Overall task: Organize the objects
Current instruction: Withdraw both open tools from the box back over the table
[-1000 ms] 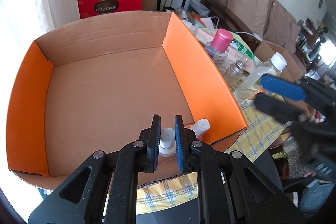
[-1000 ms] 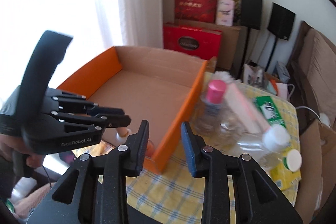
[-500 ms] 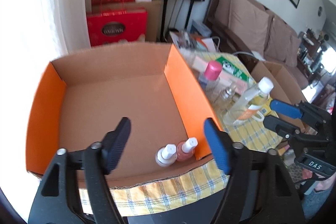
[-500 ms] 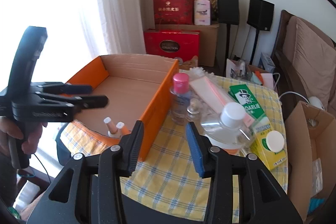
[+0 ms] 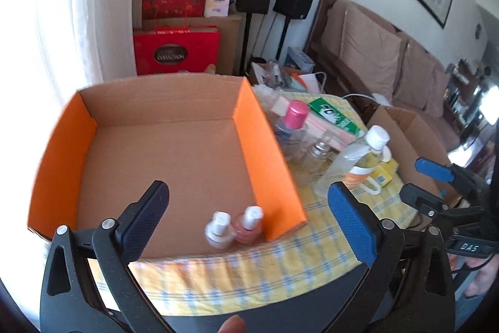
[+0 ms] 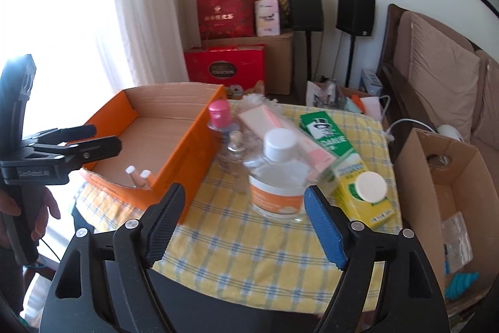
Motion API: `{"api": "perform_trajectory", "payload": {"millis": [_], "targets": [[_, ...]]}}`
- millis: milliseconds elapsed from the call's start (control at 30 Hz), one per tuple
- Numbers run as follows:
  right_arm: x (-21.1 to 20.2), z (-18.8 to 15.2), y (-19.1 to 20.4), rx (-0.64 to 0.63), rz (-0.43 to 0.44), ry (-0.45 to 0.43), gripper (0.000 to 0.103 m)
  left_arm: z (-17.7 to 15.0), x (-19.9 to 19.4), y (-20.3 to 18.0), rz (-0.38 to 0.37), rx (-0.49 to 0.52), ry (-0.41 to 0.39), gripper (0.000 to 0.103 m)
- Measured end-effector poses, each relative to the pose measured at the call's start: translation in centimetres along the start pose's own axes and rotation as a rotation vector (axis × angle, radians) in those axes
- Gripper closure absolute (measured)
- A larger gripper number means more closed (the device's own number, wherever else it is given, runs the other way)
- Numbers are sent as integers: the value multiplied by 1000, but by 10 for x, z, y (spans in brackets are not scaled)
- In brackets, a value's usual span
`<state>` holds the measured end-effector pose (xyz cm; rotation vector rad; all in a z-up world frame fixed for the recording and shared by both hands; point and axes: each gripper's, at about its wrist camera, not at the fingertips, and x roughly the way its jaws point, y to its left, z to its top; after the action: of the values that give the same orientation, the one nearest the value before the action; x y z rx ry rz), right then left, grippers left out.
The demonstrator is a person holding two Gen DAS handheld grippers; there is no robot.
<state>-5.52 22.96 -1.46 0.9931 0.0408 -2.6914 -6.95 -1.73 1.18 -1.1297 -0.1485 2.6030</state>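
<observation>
Black left gripper [image 5: 249, 209] hovers, fingers spread, above box [image 5: 62, 145].

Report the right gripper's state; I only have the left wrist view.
Observer: The right gripper is wide open, and the clear bottle with the orange label stands upright just ahead of its fingers.
Operator: Check what sits right of that bottle.
Observer: A yellow carton with a round white cap lies close beside it; I cannot tell whether they touch.
Operator: Look inside the brown box.
Observer: A clear plastic bag and a teal object lie in it.
</observation>
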Motion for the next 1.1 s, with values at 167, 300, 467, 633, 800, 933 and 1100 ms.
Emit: {"api": "perform_trajectory", "payload": {"millis": [167, 300, 467, 633, 800, 933, 1100], "targets": [[-10, -5, -17, 29, -35, -11, 19, -1, -9, -7, -19, -40, -60, 0], [-15, -9, -31, 50, -61, -14, 19, -2, -8, -25, 3, 15, -70, 0], [-20, -18, -49, 61, -113, -10, 19, -6, 0, -42, -17, 49, -57, 0], [-20, -26, -69, 97, -143, 1, 19, -8, 8, -54, -46, 50, -56, 0], [-18, -30, -91, 141, -158, -1, 19, -8, 14, -65, -82, 55, -60, 0], [-10, -30, -106, 154, -178, 6, 20, -6, 20, -73, -110, 56, -55, 0], [12, -24, -122, 160, -188, 15, 24, 4, 28, -73, -121, 16, -35, 0]]}}
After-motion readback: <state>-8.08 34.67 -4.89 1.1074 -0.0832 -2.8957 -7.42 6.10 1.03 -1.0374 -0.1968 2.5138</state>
